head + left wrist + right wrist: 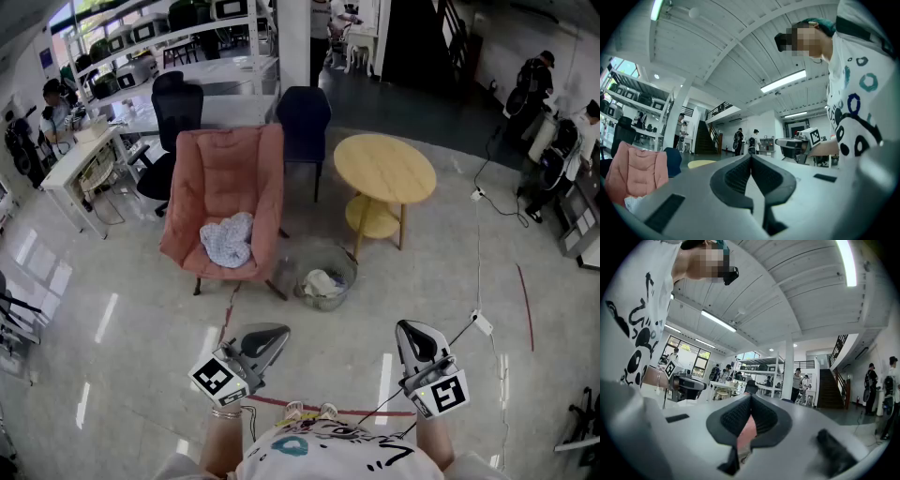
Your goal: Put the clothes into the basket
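Observation:
A light patterned cloth (228,239) lies on the seat of a pink chair (225,178). To its right on the floor stands a round wire basket (349,266) with a pale cloth (322,282) inside. My left gripper (280,330) and right gripper (404,325) are held level near my body, well short of the chair and basket. Both are shut with nothing between the jaws. The left gripper view shows its jaws (751,157) meeting at the tip, with the pink chair (633,173) low at the left. In the right gripper view the right gripper (751,397) is shut too.
A round yellow table (384,167) stands behind the basket, and dark office chairs (302,117) behind the pink chair. White desks (84,155) line the left side. A cable (480,234) runs across the floor at the right. People stand in the far background.

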Motion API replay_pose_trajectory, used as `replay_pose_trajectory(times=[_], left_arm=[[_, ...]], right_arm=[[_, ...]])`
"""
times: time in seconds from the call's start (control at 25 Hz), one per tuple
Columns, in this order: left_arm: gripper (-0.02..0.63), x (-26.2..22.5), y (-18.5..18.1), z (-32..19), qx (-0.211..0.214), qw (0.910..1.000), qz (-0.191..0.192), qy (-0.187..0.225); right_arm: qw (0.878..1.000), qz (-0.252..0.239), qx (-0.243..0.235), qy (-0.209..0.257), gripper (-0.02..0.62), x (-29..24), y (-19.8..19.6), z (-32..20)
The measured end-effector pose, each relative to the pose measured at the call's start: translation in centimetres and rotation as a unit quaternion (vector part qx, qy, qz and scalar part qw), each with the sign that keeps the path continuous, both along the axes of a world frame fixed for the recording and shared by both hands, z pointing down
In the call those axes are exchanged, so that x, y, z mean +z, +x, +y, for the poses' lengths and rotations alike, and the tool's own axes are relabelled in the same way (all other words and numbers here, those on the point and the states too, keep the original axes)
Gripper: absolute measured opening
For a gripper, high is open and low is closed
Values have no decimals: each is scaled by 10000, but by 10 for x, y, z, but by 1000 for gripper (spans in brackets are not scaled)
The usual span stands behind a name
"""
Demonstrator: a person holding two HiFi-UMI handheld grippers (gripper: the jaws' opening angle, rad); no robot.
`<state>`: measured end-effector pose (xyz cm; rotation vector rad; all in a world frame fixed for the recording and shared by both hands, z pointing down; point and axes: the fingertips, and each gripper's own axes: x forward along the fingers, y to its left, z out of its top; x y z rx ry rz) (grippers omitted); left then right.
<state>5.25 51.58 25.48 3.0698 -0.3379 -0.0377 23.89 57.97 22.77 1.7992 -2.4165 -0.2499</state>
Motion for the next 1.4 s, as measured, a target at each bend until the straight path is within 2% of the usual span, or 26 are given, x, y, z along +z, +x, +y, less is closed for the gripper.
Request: replay_pose_trajectory(times=[0.12,0.36,0.6,0.72,0.8,0.88,0.96,1.04,1.24,1.4], left_arm=[[17,-5,8,3,155,9996,68,-241],[17,-12,10,0,-7,10000,83,27],[18,-5,4,1,-166,9993,176,-290],[18,2,1,3,-199,9985,192,-481],[18,4,-1,12,1,9960,424,-787],[18,-1,-7,17,59,9914,843,-999],[18,-6,-14,13,-126,9879,1192,-987],[18,-6,-19,8,-440,9870,1276,-874],[18,4,-38,4,-1089,9867,969,-720],[18,13,-64,-12,-1651,9810,756,-676]], right_arm=[[10000,-23,-39,-2,26,-2,4,-1],[9999,-92,-110,7,26,-2,7,-6],[9994,-172,-307,-29,26,0,0,-8],[9974,-327,-637,81,28,-1,-10,-6],[9951,-456,-869,108,28,-2,-19,-4],[9915,-655,-1120,109,28,-3,-30,-6],[9880,-740,-1347,150,28,0,-34,-15],[9847,-717,-1579,179,28,3,-36,-23],[9746,-762,-2104,37,28,14,-52,-40],[9724,-754,-2208,4,29,12,-73,-59]])
